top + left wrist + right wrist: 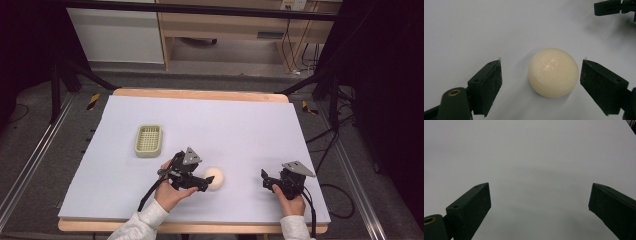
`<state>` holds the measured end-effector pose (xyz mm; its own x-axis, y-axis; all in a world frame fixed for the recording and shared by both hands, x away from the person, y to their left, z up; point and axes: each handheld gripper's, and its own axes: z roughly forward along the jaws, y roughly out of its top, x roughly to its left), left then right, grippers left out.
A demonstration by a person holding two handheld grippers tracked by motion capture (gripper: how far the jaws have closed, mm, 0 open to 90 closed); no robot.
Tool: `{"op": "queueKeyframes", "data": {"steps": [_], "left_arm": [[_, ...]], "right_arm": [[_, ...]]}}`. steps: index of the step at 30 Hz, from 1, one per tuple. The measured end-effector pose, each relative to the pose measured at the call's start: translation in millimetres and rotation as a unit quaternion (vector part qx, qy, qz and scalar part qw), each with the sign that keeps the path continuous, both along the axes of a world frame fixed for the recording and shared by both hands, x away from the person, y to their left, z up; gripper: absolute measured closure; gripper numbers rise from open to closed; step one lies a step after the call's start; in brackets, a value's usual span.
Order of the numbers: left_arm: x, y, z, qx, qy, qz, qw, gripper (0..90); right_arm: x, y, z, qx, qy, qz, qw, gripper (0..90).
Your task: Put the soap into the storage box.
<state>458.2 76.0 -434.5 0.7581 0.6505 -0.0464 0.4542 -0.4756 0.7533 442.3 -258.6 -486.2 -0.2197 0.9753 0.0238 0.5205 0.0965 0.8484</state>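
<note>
A person seated at the near edge of a table (240, 120) covered in pale lilac-white sheeting holds a two-jaw gripper in each hand. The left gripper (207, 182) lies low over the sheet with its jaws spread wide around a cream-coloured, rounded bar of soap (216, 177), which rests on the table near the front edge, a little left of centre. In the left gripper view the soap (552, 72) sits between the two black jaws, closer to the right-hand one, with a clear gap of bare sheet on each side; neither jaw touches it, and the gripper (541, 75) has hold of nothing. The bar is smooth and glossy, domed on top, and casts a soft shadow on the sheet beneath it. The right gripper (265, 179) rests on the table well to the right of the soap, its jaws pointing left towards it; its tip also shows at the top right corner of the left gripper view. In the right gripper view the jaws of the gripper (540, 200) stand wide apart over bare sheet, gripping nothing. Farther back and to the left on the table, well apart from the soap and both grippers, sits a pale green soap dish (148, 140) with a slotted grid floor.
</note>
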Motion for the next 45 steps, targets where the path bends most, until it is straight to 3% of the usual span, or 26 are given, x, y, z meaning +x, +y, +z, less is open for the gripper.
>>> {"op": "queueKeyframes", "data": {"steps": [40, 45], "left_arm": [[8.6, -35.3, -25.9, 0.053, 0.021, -0.018, 0.9982, 13.7], [8.9, -36.9, -26.8, 0.049, 0.021, -0.018, 0.9984, 16.1]], "right_arm": [[0.2, -0.1, -0.1, 0.001, 0.0, -0.001, 1.0, 4.6], [0.2, -0.1, -0.1, 0.001, 0.0, 0.0, 1.0, 4.6]]}}
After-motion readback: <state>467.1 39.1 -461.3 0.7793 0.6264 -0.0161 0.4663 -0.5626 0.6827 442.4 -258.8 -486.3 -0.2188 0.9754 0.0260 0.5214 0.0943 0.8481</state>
